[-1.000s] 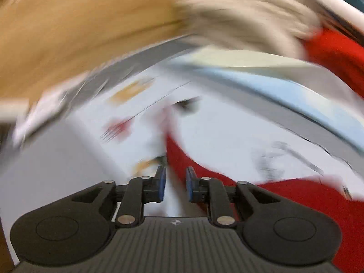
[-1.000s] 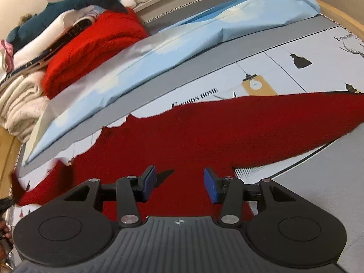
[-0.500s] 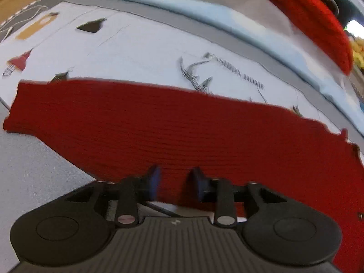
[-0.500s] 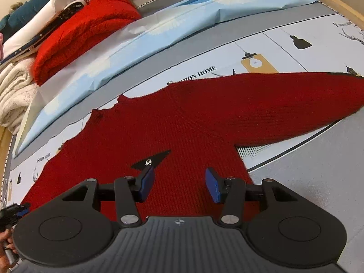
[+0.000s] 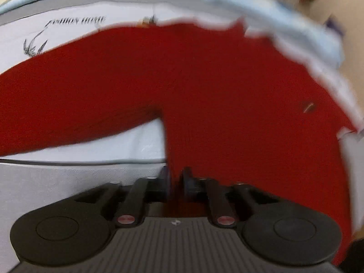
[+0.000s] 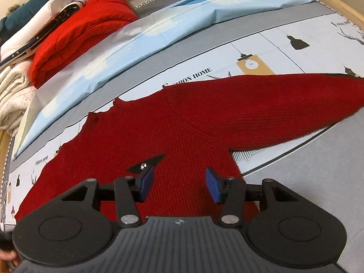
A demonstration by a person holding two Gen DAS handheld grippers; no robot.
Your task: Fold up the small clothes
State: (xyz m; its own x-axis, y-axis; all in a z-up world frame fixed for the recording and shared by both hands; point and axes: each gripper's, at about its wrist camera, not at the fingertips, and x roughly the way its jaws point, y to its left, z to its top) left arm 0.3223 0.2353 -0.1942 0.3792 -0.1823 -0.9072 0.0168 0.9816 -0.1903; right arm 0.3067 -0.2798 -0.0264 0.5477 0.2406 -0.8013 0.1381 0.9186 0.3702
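Observation:
A small dark red knit sweater lies flat on the printed bed sheet, sleeves spread to both sides. My right gripper is open and empty, hovering over the sweater's body near its right armpit. In the blurred left wrist view the sweater fills the frame; my left gripper sits over the body's left side edge, below the left armpit, jaws a narrow gap apart with red knit showing between them. Whether it grips the fabric is unclear.
A stack of folded clothes, with a bright red knit, white and cream items and a teal plush, sits at the far left. A light blue pillow runs along the bed's back. The wooden bed frame shows at far right.
My left gripper has swung right along the left sleeve to the sweater's side edge. My right gripper has moved slightly closer over the body and stays open.

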